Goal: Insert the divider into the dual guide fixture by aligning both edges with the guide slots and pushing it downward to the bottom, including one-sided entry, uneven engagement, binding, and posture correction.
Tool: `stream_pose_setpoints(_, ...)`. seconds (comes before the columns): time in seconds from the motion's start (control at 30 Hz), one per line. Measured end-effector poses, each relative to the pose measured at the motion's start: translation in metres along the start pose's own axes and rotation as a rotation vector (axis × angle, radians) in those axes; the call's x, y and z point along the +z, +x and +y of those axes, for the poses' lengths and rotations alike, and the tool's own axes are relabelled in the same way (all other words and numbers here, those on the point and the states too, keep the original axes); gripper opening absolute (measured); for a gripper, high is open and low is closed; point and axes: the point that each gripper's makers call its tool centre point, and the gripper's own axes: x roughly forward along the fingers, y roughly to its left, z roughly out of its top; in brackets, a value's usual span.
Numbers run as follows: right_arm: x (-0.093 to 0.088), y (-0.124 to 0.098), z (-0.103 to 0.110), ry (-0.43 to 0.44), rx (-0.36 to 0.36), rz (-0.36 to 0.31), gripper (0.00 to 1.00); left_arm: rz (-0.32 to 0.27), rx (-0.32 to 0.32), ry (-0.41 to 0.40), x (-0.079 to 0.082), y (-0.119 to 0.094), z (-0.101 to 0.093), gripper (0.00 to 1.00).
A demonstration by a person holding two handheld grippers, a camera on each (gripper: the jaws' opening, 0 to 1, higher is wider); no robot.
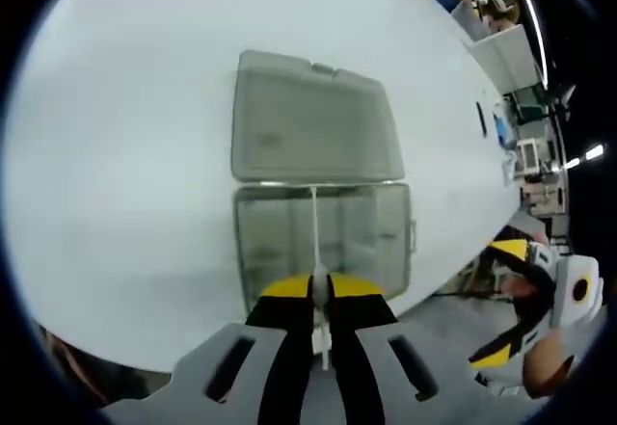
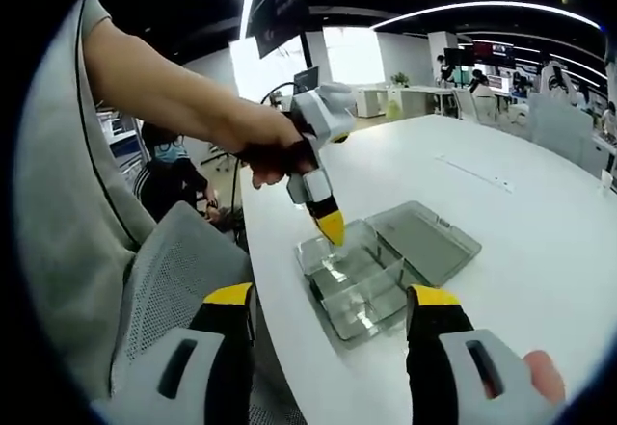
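Divider (image 1: 314, 242) upright in clear box (image 1: 386, 223), lid (image 1: 313, 121) behind.

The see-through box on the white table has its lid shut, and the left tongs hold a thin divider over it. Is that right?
Not quite. The box has its lid open, lying flat on the table, as the left gripper view shows. The left tongs do hold the thin divider over it.

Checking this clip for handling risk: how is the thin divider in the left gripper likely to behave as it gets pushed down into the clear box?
The divider looks like a thin, flat sheet seen edge-on, so it probably flexes or binds if pushed unevenly. Pinched by the left gripper at one end only, it may tilt. The clear box seems light and sits loose on the smooth white table, so it could slide.
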Motion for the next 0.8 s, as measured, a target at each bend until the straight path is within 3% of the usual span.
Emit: stream_pose_setpoints(0.8, 0.0003, 0.0019, -0.0060, 0.015, 0.003, -0.003, 0.60, 0.042, 0.030, -0.033, 0.0010, 0.0085, 0.0056, 0.01)
